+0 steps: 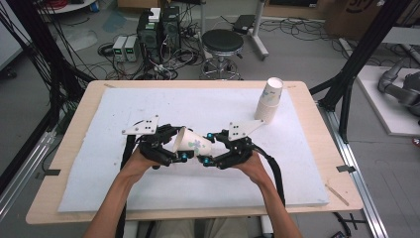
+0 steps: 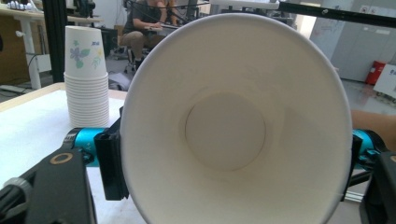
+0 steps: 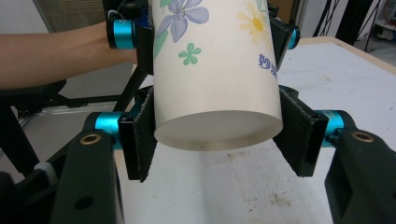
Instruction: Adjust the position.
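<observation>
A paper cup [image 1: 192,144] with a flower print lies on its side in the air above the white mat [image 1: 99,168], held between both grippers. My left gripper [image 1: 178,144] has its jaws against the cup near the wide rim, and the left gripper view looks straight into the cup's white inside [image 2: 224,130]. My right gripper [image 3: 219,140] is shut on the cup's narrow bottom end [image 3: 215,93], one pad [image 3: 140,140] on each side. In the right gripper view the left gripper [image 3: 210,35] clasps the cup farther up.
A stack of the same paper cups [image 1: 270,101] stands at the mat's far right; it also appears in the left gripper view [image 2: 86,79]. The mat lies on a wooden table [image 1: 49,208]. Beyond are a stool [image 1: 223,44] and floor equipment.
</observation>
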